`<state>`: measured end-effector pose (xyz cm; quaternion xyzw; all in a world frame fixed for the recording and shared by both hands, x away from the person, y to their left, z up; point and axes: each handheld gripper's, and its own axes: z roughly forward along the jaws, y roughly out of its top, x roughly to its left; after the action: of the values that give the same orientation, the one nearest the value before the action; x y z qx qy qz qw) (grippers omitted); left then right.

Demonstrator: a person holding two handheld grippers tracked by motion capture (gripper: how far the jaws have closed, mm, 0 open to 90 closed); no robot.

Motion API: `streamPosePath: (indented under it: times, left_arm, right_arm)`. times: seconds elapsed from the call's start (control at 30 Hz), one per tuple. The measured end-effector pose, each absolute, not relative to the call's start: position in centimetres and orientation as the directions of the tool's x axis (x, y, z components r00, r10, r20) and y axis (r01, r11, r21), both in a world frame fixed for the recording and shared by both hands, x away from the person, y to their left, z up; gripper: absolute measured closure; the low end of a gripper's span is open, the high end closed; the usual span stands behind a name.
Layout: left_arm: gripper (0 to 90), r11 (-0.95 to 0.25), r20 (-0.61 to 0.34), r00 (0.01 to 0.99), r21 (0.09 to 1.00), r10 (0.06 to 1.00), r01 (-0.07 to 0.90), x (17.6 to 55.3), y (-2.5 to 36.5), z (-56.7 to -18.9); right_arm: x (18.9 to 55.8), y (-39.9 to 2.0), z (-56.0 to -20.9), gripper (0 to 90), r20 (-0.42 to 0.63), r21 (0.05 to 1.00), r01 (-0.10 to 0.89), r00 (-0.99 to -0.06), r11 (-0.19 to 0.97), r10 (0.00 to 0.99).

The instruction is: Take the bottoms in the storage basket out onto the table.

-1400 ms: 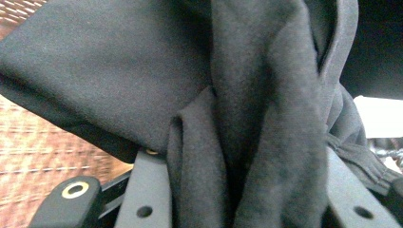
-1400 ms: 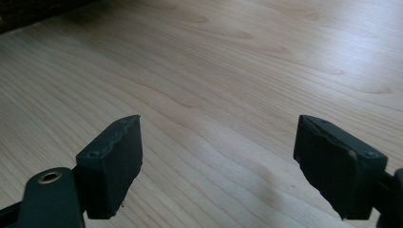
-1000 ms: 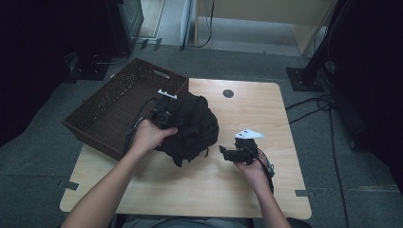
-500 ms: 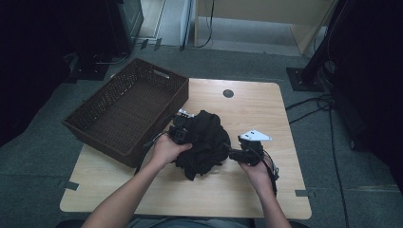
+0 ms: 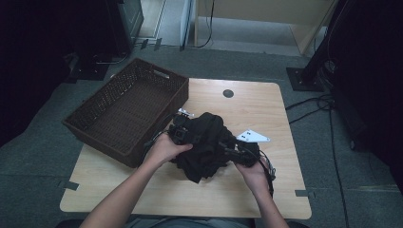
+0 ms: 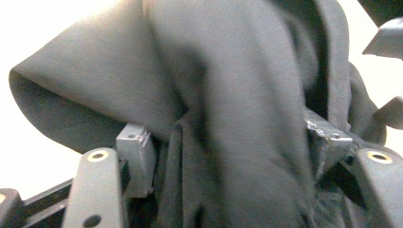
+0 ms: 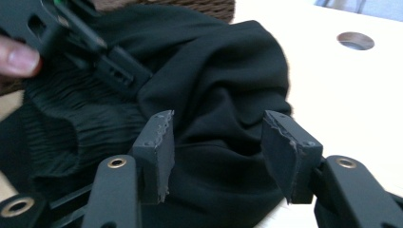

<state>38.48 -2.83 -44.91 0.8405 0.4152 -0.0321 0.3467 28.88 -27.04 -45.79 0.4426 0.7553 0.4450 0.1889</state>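
The black garment (image 5: 207,145) lies bunched in a heap near the middle of the table (image 5: 266,99), closer to the near edge, just beside the long wall of the brown wicker basket (image 5: 124,110) that sits at the far-left corner. It looks soft, light and limp: it will sag and trail from wherever it is pinched, so a thick fold or the ribbed, gathered band (image 7: 71,128) should give a surer bite than a single loose layer. The left gripper (image 6: 228,156) has just been opening; its jaws now stand wide with cloth draped between them, though through the blur I cannot be sure that the pads are clear of it. The right gripper (image 7: 214,142) has been closing, its jaws still apart around a bulge of fabric without pressing on it. Open table lies toward the far-right corner and along the right edge; the near edge is close, so a hanging tail could slip over it.
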Motion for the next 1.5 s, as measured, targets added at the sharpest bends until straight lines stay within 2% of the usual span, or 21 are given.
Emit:
streamPosePath:
  times: [0.23, 0.43, 0.67, 0.83, 1.13, 1.4, 1.5]
  left_arm:
    - [32.0, -0.403, -0.322, 0.682, 0.614, 0.657, 0.678, 38.1, -0.9, -41.8]
    - [33.4, -0.444, -0.267, 0.689, 0.598, 0.674, 0.667, 38.3, 0.5, -40.3]
    - [35.1, -0.423, -0.245, 0.666, 0.609, 0.704, 0.671, 39.1, 2.9, -38.6]
    - [37.1, -0.429, -0.186, 0.649, 0.614, 0.737, 0.663, 40.3, 5.6, -37.1]
    - [41.7, -0.398, -0.188, 0.599, 0.590, 0.778, 0.702, 41.9, 8.5, -38.7]
    - [47.4, -0.401, -0.202, 0.587, 0.556, 0.784, 0.728, 42.0, 9.0, -40.4]
    - [52.5, -0.410, -0.205, 0.585, 0.538, 0.785, 0.737, 42.1, 8.8, -41.1]
  right_arm:
    - [29.8, -25.0, -47.9, 44.9, 0.099, 0.774, 0.557, -0.576, 0.301, 0.812]
    - [30.6, -24.7, -50.0, 46.2, 0.090, 0.701, 0.615, -0.578, 0.361, 0.811]
    - [30.7, -24.6, -50.3, 45.4, 0.085, 0.696, 0.617, -0.579, 0.367, 0.811]
    - [30.6, -24.7, -50.7, 44.7, 0.093, 0.714, 0.608, -0.574, 0.347, 0.814]
    - [30.6, -24.8, -51.0, 43.6, 0.112, 0.718, 0.614, -0.566, 0.327, 0.817]
    - [30.5, -24.8, -51.0, 43.5, 0.109, 0.721, 0.611, -0.567, 0.328, 0.816]
    - [30.5, -24.8, -51.0, 43.4, 0.105, 0.723, 0.607, -0.569, 0.330, 0.816]
